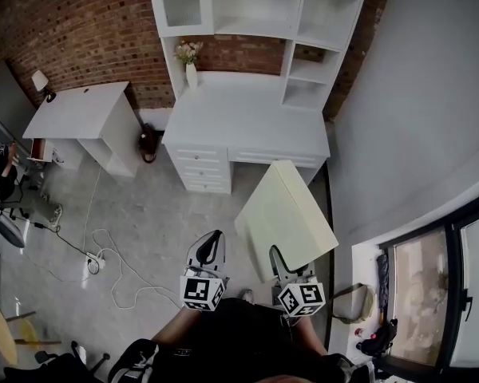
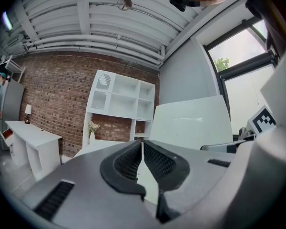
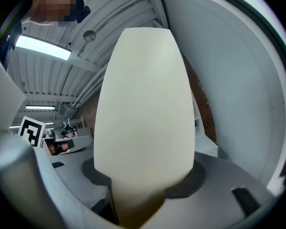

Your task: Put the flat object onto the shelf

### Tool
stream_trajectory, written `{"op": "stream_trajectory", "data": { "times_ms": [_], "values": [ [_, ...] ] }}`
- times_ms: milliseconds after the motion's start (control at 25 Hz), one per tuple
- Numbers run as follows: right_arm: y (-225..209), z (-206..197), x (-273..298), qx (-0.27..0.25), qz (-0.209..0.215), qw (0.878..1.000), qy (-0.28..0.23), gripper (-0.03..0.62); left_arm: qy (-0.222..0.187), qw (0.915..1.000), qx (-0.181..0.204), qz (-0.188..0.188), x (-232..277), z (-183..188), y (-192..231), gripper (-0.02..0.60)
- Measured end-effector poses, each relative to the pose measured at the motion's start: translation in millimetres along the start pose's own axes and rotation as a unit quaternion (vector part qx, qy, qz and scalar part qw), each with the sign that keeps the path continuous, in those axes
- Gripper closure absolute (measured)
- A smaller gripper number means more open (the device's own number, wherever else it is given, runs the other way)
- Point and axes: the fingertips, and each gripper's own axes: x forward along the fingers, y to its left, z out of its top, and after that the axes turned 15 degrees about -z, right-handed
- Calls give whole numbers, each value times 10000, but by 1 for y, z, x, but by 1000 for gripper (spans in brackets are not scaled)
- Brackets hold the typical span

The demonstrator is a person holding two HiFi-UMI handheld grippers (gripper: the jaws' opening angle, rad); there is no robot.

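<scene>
The pale flat board (image 1: 286, 214) was in the air, clamped by its near edge in your right hand-held gripper (image 1: 283, 266), so that its free end led toward the white shelf unit (image 1: 259, 6) above the desk surface (image 1: 247, 114). It hung over the floor, short of that surface. Your left hand-held gripper (image 1: 211, 247) was beside the board, apart from it, jaws together on nothing, probably free to steady the placement. A vase of flowers (image 1: 190, 64) stood at the surface's left rear, which favoured the open compartments further right.
</scene>
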Motion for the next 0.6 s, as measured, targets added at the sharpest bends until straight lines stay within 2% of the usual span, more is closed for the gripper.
{"op": "stream_trajectory", "data": {
  "times_ms": [160,320,600],
  "values": [
    [-7,1,14,-11,228,9997,-24,315,73,9999,48,72,11,-5,-4,560],
    [-9,-6,36,63,277,9995,124,315,149,9996,-77,206,27,-16,13,560],
    [-7,1,123,-9,174,9998,129,315,-18,9995,-149,271,86,-15,93,560]
  ]
}}
